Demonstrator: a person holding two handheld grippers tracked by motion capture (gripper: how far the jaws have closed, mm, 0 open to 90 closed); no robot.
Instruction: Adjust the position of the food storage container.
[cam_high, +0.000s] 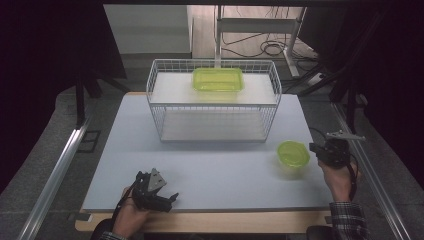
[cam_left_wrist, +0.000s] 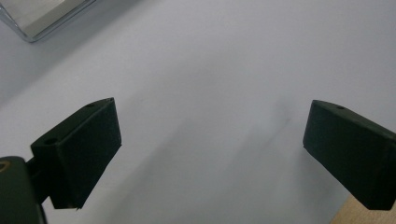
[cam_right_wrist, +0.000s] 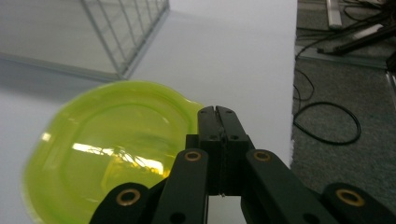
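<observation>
While the person's left hand rests near the front edge of the pale grey table (cam_high: 210, 170), the left gripper (cam_high: 159, 196) lies low with its two black jaws spread wide and nothing between them. It looks like it is just waiting there, out of the way.

The right gripper (cam_high: 320, 150) is just beside the small round see-through green bowl (cam_high: 293, 153) at the right side of the table. In the right gripper view its jaws are pressed together, tips at the bowl's rim. Whether they pinch the rim or only touch it is hard to tell. That hand is probably there to take or move the bowl.

The bowl sits flat with its open top facing up. It is round, so it has no long side.

Farther back stands a white wire basket rack (cam_high: 214, 102). On its top shelf lies a green see-through rectangular tub (cam_high: 218, 79), its long side running left to right. Maybe the bowl belongs up there too.
</observation>
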